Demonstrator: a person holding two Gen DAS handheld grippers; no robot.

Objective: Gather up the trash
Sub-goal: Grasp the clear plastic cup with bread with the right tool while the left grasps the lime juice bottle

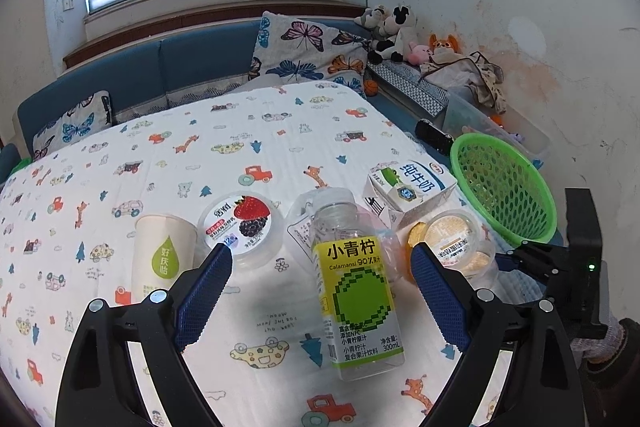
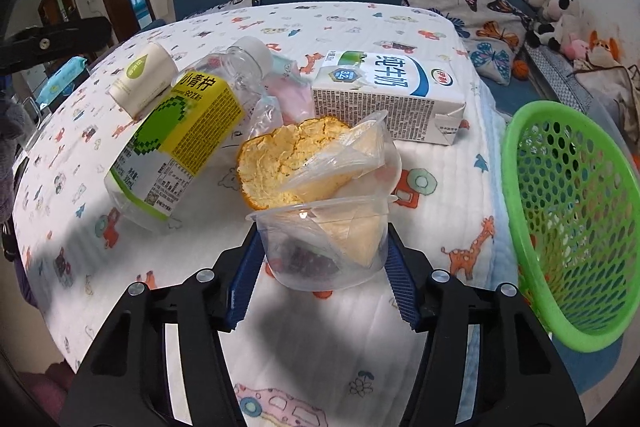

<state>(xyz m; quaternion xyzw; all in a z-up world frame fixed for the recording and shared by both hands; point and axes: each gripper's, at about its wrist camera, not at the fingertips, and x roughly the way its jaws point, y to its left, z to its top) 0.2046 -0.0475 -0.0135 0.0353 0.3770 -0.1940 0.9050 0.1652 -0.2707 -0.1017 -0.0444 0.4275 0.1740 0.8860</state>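
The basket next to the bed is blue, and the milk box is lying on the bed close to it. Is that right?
Almost. The basket is green, not blue, as the right wrist view shows plainly. The rest holds: it sits beside the bed, and the milk box lies on the bed close to it.

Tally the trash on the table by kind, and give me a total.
Bottle: 1
Carton: 1
Paper cup: 1
Plastic cups, berry cup and clear cup: 2
Orange peel: 1
Plastic bag: 1
Total: 7
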